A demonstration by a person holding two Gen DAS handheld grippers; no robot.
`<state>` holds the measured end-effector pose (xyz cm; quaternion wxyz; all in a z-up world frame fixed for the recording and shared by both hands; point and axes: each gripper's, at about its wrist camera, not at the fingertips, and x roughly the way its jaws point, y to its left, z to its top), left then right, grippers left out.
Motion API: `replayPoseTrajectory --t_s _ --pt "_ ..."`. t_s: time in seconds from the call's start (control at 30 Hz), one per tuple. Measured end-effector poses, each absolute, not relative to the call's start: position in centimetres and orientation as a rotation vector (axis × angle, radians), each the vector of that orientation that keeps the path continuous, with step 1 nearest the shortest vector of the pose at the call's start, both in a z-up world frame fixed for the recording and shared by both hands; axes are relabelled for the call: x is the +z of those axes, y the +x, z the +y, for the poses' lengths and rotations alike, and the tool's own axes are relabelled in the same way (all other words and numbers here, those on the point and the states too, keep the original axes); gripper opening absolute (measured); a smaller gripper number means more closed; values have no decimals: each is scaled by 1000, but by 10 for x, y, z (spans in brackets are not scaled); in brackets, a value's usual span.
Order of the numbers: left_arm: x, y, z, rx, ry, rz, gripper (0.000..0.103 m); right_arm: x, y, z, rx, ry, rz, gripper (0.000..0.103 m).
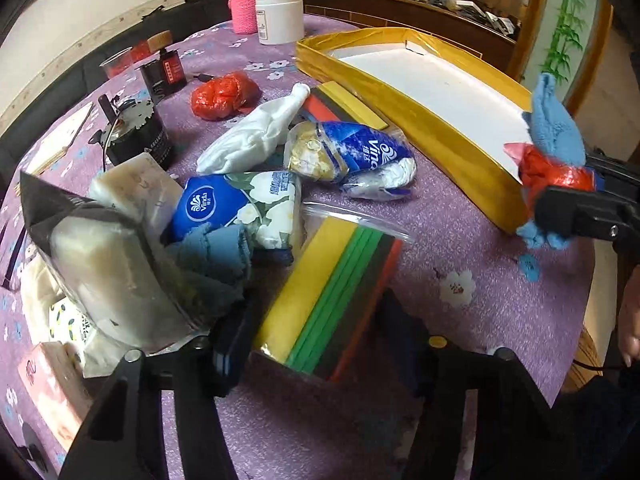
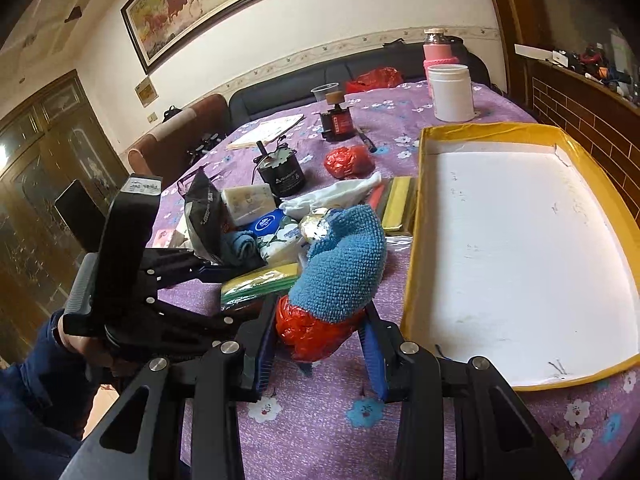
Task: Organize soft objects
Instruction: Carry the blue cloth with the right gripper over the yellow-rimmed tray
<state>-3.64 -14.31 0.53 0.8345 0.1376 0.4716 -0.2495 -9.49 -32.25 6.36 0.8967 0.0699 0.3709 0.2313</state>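
My right gripper [image 2: 320, 344] is shut on a crumpled red plastic bag [image 2: 308, 332] and a blue knitted cloth [image 2: 344, 268], held just left of the yellow-rimmed white tray [image 2: 412, 280]. The same bundle [image 1: 556, 168] shows at the tray's near corner in the left wrist view. My left gripper [image 1: 316, 344] is open over a zip bag of coloured foam sheets [image 1: 328, 300]. Around it lie Vinda tissue packs [image 1: 360, 152], a white cloth [image 1: 256, 136], a second red bag [image 1: 224, 94] and a blue rag [image 1: 212, 248].
A purple flowered cloth covers the table [image 1: 460, 264]. A black motor [image 1: 140, 136], a red-black servo [image 1: 164, 74], a white jar [image 1: 280, 16] and a pink bottle [image 1: 246, 0] stand at the back. A clear bag with a pale block [image 1: 104, 264] lies at left.
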Motion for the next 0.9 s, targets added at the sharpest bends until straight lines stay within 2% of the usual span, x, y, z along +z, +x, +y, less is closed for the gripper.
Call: replayPoseTrajectory --t_s 0.1,0.2,0.43,0.67,0.9 --pt "7 -46 -145 -535 259 994 43 67 -97 -336 444 158 753 42" --pt "11 -54 -144 -561 212 989 41 69 -92 -359 361 174 742 42" --pt "21 -57 -145 -597 175 974 41 41 -76 -391 210 176 853 42" --pt "31 -56 -144 -616 143 949 41 47 -103 -383 260 123 874 42" --pt "47 -46 -156 -644 106 920 41 68 -99 -398 257 177 813 42"
